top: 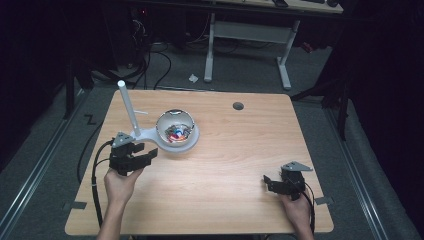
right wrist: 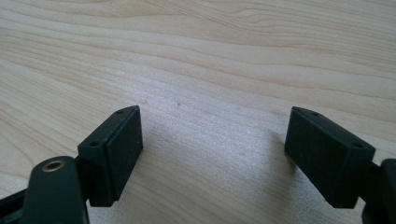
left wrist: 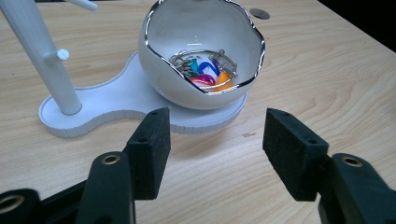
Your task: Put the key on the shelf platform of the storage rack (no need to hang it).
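A white egg-shaped bowl [top: 163, 126] with a chrome rim stands on a white keyhole-shaped base [top: 150, 134] at the table's left middle. Inside the bowl [left wrist: 163, 79] lie several coloured tags on metal rings [left wrist: 205, 72]. A white pole [left wrist: 39, 56] with a small peg rises from the base [left wrist: 116, 100]. My left gripper [left wrist: 215, 121] is open and empty, low over the wood just in front of the base, pointing at the bowl. In the high view the left gripper [top: 149, 151] sits at the base's near left. My right gripper [right wrist: 212, 116] is open over bare wood at the table's front right [top: 268, 182].
The wooden table [top: 225, 160] has a round cable hole [top: 238, 106] near its far edge. Behind it stand a white-legged desk [top: 247, 32] and cables on a grey floor. Cables trail from both grippers toward the front edge.
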{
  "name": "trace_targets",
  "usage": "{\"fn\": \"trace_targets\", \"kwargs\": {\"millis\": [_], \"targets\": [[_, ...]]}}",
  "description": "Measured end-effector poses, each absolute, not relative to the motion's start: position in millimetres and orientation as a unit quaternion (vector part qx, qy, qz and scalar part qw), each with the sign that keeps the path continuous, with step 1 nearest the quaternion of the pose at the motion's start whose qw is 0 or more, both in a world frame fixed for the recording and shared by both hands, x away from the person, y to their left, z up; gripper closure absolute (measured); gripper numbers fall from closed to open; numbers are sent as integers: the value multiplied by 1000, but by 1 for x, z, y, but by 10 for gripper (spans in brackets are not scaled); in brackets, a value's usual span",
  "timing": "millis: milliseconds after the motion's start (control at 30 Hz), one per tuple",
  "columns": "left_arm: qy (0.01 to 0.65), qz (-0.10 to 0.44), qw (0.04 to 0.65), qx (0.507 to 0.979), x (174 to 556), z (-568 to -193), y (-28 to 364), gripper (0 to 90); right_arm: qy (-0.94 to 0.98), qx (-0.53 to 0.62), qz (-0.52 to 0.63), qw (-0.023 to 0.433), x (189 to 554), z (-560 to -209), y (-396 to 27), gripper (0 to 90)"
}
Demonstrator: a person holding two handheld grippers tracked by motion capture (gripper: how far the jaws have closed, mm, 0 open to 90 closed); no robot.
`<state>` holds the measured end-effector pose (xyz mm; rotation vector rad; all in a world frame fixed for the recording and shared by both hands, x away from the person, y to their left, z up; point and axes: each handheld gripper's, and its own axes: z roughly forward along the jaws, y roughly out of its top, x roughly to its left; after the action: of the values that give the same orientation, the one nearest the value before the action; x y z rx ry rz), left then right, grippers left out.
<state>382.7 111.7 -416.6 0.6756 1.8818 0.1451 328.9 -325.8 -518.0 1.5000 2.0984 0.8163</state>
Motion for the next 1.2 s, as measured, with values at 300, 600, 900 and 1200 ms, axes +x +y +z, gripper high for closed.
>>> {"fn": "trace_targets", "kwargs": {"millis": [300, 600, 900, 1200], "targets": [[801, 55, 531, 271, 376, -425, 116, 419, 757, 541, 295, 216, 329, -518, -326, 192], [808, 62, 519, 273, 372, -441, 115, 419, 757, 541, 295, 216, 329, -518, -326, 193], [800, 87, 528, 269, 374, -458, 110, 419, 757, 541, 295, 216, 329, -518, -326, 193], [819, 86, 492, 283, 369, -473, 107, 417, 757, 542, 295, 216, 329, -518, -326, 193]]}}
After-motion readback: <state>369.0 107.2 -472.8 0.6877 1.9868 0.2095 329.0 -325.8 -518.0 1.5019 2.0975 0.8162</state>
